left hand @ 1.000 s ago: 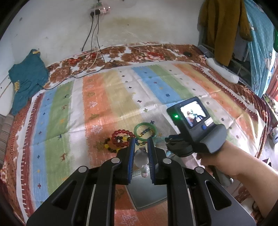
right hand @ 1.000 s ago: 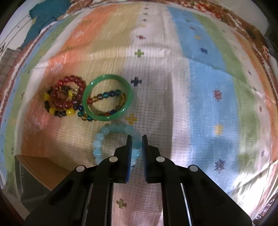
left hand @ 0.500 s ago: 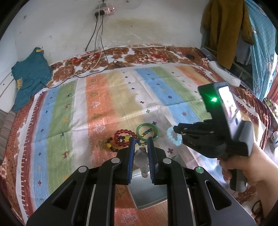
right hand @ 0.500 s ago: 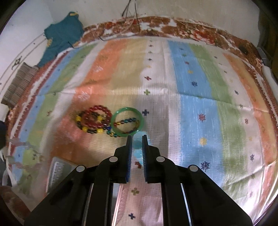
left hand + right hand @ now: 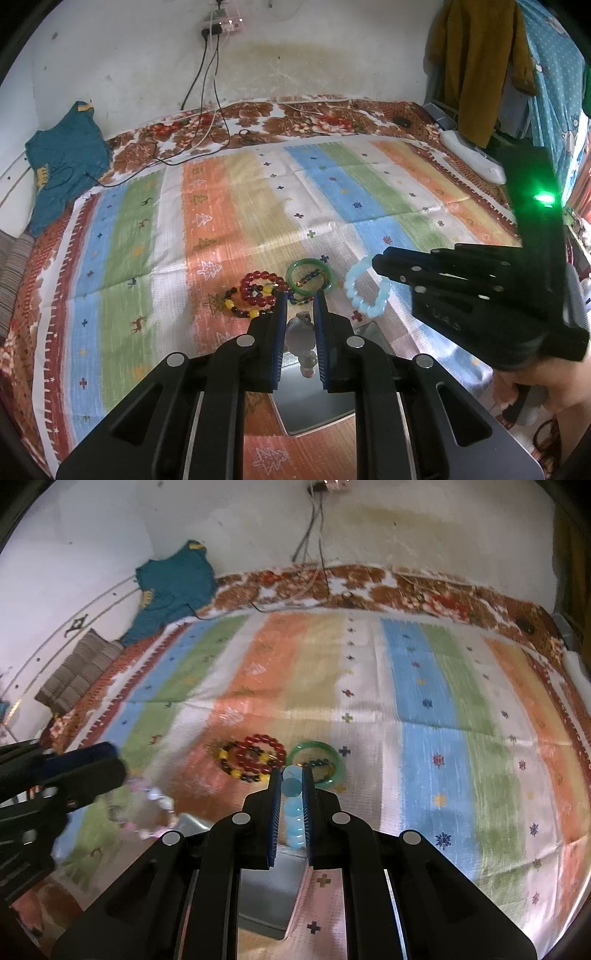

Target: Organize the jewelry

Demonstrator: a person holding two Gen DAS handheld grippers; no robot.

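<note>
Left wrist view: a bed covered by a striped blanket (image 5: 258,206).
Left gripper (image 5: 300,295): its two fingers are closed on a clear bead bracelet (image 5: 301,339), which hangs over a gray tray (image 5: 314,406) at the near edge of the blanket.
Right gripper (image 5: 380,264): it is on the right, up off the blanket. A light blue bead bracelet (image 5: 365,291) hangs from its tip.
Red bead bracelet (image 5: 258,288): lies on the blanket near the near edge, on top of a dark and yellow bead bracelet (image 5: 240,308).
Green bangle (image 5: 309,277): lies just to the right of the red one, with a string of dark beads inside it.
Right wrist view: the same blanket (image 5: 424,709), a bit blurry.
Right gripper (image 5: 291,775): its fingers are closed on the light blue bead bracelet (image 5: 293,805), lifted above the tray (image 5: 266,893).
Left gripper (image 5: 114,764): at the left edge, holding the clear bead bracelet (image 5: 151,812), which looks pinkish here.
Red bead bracelet (image 5: 262,753) and green bangle (image 5: 317,762): side by side on the blanket, past the fingers.
</note>
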